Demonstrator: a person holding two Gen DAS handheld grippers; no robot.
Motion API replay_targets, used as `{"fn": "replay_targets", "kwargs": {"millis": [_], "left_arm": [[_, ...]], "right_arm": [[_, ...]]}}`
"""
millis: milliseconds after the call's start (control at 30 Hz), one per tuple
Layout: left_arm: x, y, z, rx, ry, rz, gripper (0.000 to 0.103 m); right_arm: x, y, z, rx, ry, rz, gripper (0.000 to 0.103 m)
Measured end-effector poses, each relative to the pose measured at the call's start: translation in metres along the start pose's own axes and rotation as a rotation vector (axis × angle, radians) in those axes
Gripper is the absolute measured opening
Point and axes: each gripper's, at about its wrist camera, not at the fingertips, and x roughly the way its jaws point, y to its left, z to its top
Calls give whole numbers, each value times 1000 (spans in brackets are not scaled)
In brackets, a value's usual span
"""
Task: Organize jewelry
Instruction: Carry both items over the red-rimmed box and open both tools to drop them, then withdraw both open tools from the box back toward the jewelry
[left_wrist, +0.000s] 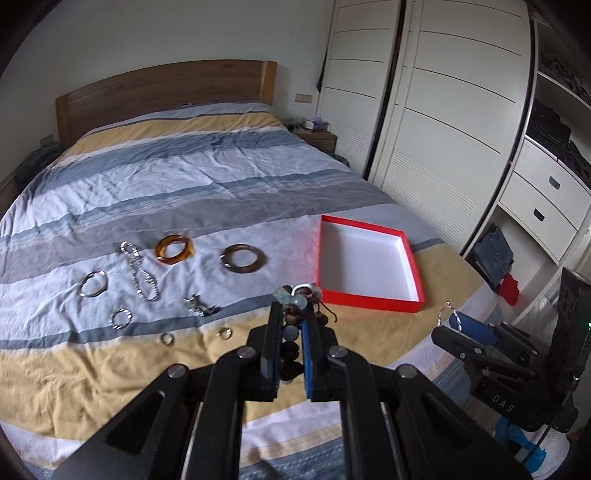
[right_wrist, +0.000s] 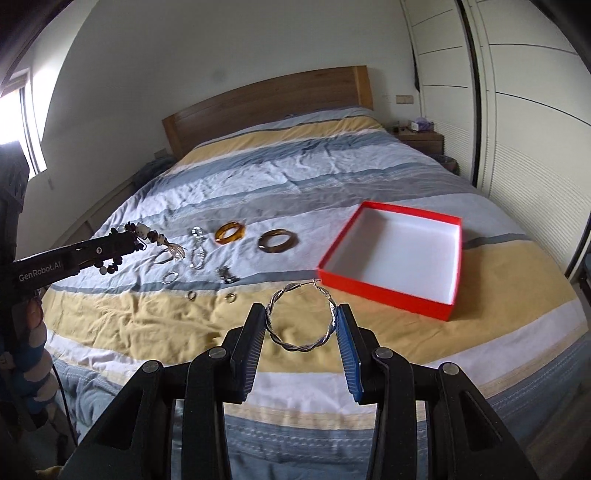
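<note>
My left gripper (left_wrist: 293, 314) is shut on a beaded bracelet (left_wrist: 291, 345) with brown and pale beads, held above the bed; it also shows in the right wrist view (right_wrist: 146, 234). My right gripper (right_wrist: 301, 314) is shut on a twisted silver hoop earring (right_wrist: 301, 319), held above the bed's near part; the hoop also shows in the left wrist view (left_wrist: 448, 317). An open red box (left_wrist: 369, 295) with a white inside lies on the bed to the right (right_wrist: 388, 291). An amber bangle (left_wrist: 174, 249), a brown bangle (left_wrist: 243, 258), a silver chain (left_wrist: 142, 275), silver hoops (left_wrist: 93, 283) and small rings (left_wrist: 168, 339) lie on the bed.
The striped bedspread (left_wrist: 184, 177) covers a bed with a wooden headboard (left_wrist: 166, 88). White wardrobe doors (left_wrist: 443, 129) and drawers stand at the right. A nightstand (left_wrist: 317, 138) is beside the headboard.
</note>
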Motion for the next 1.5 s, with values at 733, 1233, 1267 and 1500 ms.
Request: {"fn": "replay_targets", "kwargs": {"millis": [733, 1233, 1267, 1500], "left_arm": [[266, -59, 19, 29, 247, -112, 8], [250, -47, 16, -19, 243, -79, 16], [241, -46, 18, -19, 232, -82, 16], [164, -33, 23, -9, 181, -45, 16]], "right_arm": [[196, -141, 38, 39, 208, -172, 39], [191, -141, 36, -20, 263, -247, 42], [184, -140, 38, -18, 252, -251, 42], [121, -104, 56, -22, 175, -229, 43]]}}
